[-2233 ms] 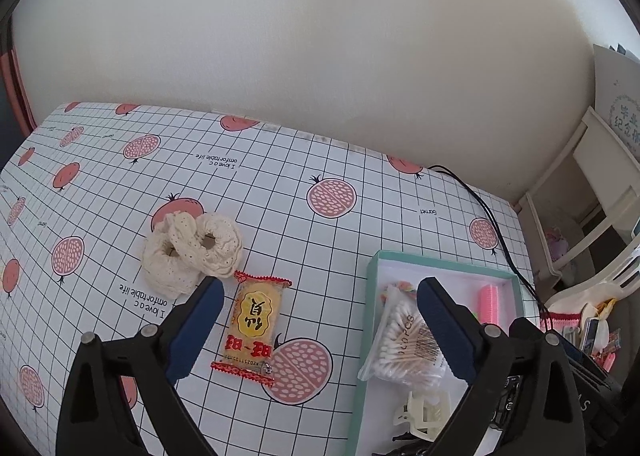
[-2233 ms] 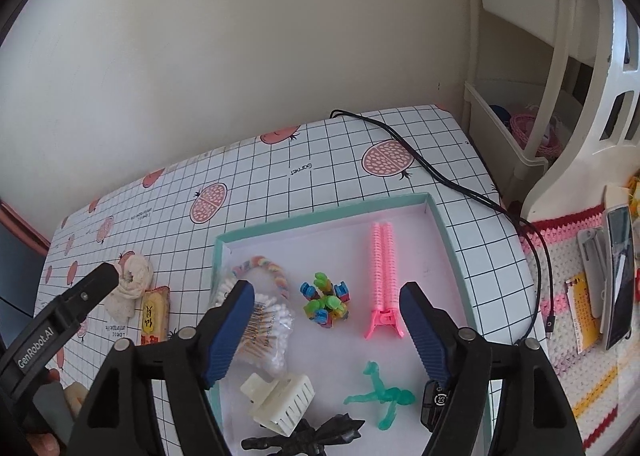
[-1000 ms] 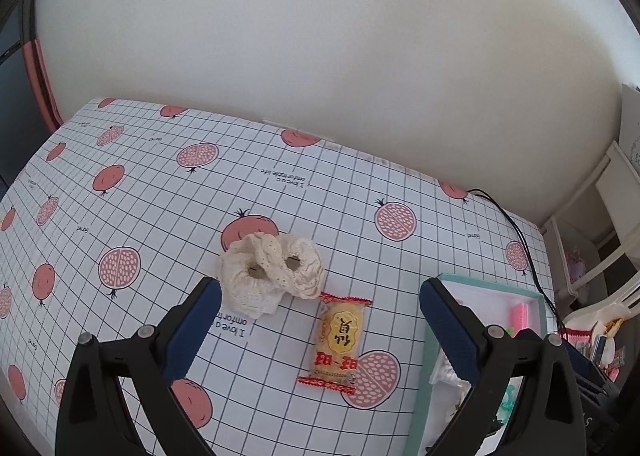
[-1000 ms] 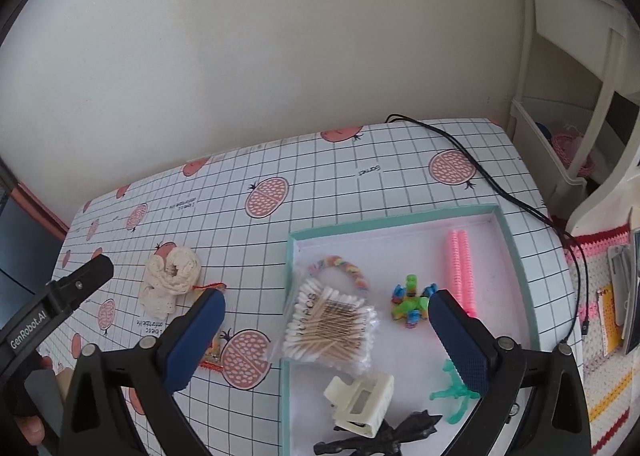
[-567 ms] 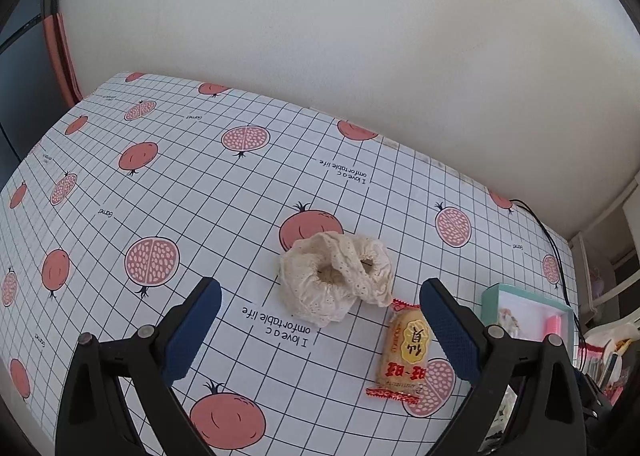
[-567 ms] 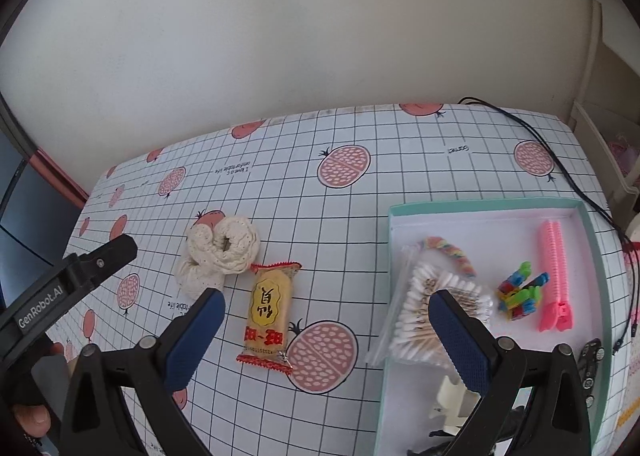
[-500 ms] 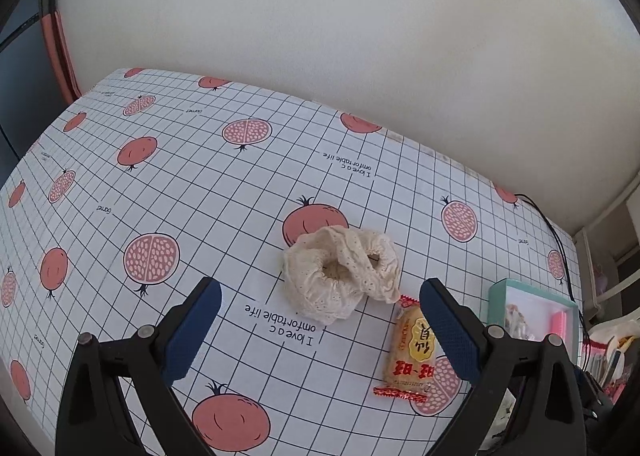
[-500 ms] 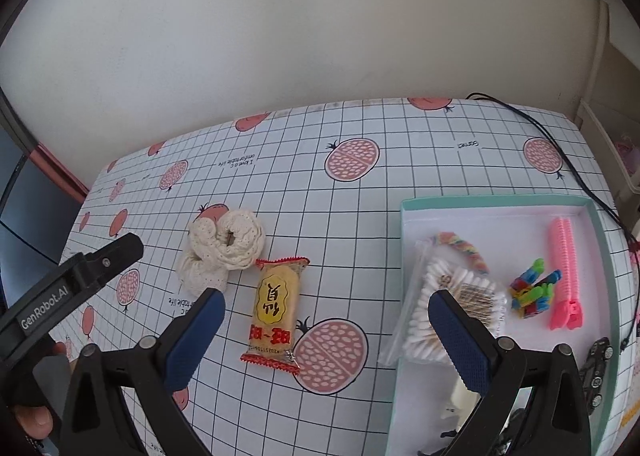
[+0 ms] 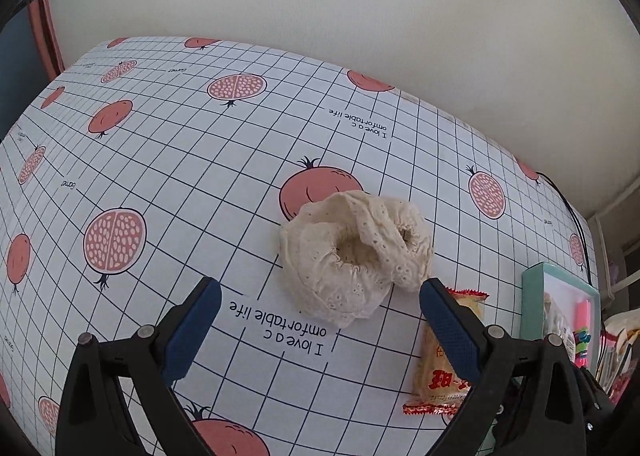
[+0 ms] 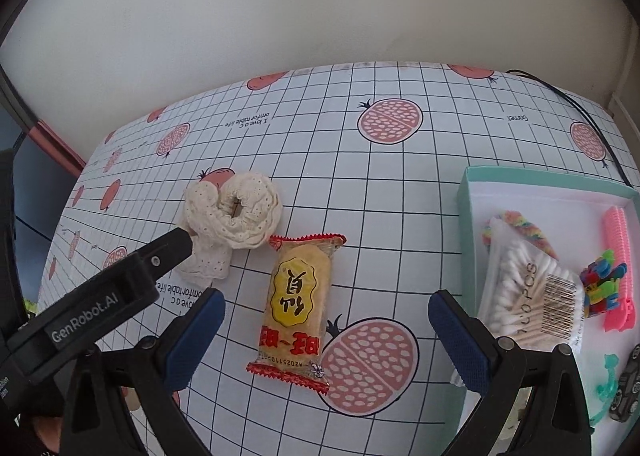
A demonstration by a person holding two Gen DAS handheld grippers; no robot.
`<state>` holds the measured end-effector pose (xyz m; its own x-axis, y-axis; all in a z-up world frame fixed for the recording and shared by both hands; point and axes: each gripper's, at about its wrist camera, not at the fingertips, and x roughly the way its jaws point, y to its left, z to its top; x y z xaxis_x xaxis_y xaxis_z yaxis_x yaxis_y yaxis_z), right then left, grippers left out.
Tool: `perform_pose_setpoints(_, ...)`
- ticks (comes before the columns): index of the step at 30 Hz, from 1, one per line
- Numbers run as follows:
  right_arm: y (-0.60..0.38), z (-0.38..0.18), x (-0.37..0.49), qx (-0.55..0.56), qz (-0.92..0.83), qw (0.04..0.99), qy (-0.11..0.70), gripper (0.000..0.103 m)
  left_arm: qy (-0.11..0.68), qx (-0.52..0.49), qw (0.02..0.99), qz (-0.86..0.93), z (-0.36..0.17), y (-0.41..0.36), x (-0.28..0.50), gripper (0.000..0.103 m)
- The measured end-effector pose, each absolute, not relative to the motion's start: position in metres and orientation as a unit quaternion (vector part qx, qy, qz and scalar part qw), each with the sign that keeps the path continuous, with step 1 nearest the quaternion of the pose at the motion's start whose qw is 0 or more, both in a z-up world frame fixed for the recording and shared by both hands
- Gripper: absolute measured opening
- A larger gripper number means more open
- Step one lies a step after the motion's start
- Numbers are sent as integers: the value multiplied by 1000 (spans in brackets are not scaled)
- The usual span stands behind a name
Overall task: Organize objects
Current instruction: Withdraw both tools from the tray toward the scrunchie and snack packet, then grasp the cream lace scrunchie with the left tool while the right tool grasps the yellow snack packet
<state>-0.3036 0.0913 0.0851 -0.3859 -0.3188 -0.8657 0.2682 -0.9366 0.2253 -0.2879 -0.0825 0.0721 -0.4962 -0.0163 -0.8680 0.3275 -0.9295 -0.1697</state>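
Left claw (image 9: 318, 330) spread over scrunchies (image 9: 356, 254), seemingly above

both claw cameras look down, sharing scrunchie (image 9: 356, 252).

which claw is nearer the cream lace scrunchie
Left. The left claw is open right before the scrunchie; the right claw straddles the snack packet beside it.

Tablecloth (image 10: 400, 192): white, black grid, pomegranate print, "I love a comfortable life" text. Plain cream wall (image 10: 320, 8) behind. Black cable (image 10: 576, 104) across far right corner.
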Motion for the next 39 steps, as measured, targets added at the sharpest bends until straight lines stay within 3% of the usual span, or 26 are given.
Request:
perform_pose_setpoints(18, 76, 59, -308, 531, -828, 179, 4, 103, 149, 483, 106, -856, 50, -81, -299, 98)
perform_pose_setpoints(26, 73, 61, -307, 528, -828, 188, 6, 103, 150, 484, 102, -856, 49, -78, -300, 86)
perform_pose_setpoints(28, 71, 60, -307, 528, -828, 190, 9, 103, 152, 486, 102, -855, 48, -78, -300, 77)
perform_pose_setpoints(32, 70, 58, -306, 528, -828, 188, 14, 103, 150, 490, 103, -852, 46, -77, -300, 73)
perform_pose_setpoints(39, 68, 57, -304, 527, -829, 187, 23, 100, 159, 492, 104, -849, 43, -81, -299, 55)
